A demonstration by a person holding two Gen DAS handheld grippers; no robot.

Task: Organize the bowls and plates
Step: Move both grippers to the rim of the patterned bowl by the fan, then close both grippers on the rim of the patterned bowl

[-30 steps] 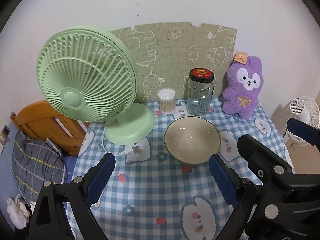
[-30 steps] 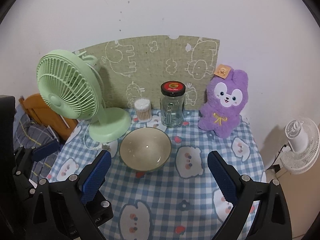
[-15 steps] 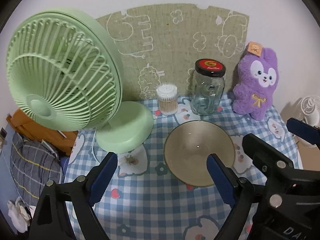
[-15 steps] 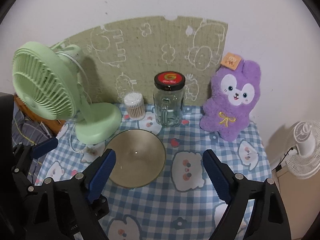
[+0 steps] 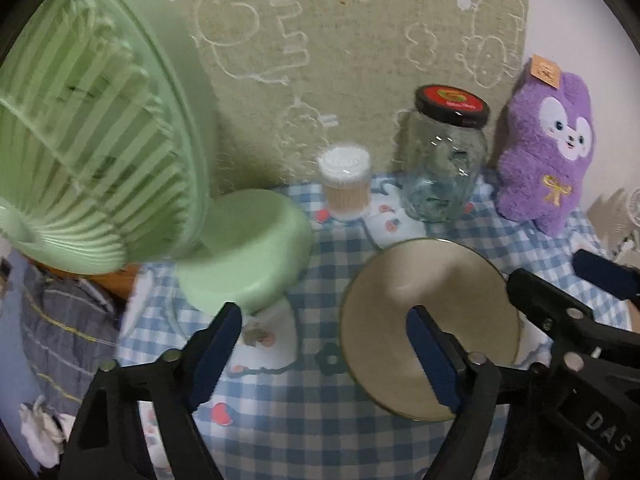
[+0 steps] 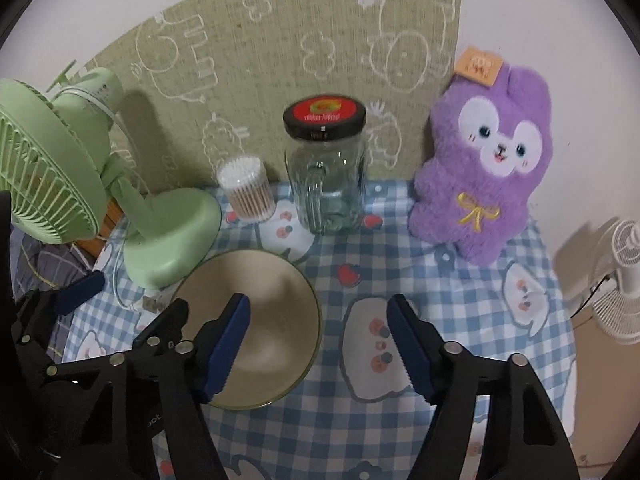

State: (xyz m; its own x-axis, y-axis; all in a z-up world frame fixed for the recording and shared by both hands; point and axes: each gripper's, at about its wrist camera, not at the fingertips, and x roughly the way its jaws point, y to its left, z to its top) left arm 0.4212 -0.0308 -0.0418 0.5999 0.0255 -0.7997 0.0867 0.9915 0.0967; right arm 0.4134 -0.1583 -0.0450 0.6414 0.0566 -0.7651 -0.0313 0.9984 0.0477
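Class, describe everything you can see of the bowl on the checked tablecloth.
The bowl is round, beige inside with a thin dark rim, glossy like glazed ceramic, and empty. It stands upright on the blue checked tablecloth, close beside the green fan's base. One finger of each gripper hangs over it; contact is unclear.

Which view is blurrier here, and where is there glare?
Left wrist view: heavy motion smear on the green fan and bowl; small glints on the jar. Right wrist view: sharper, with mild blur at the jar lid and fisheye bending at the edges; no strong glare.
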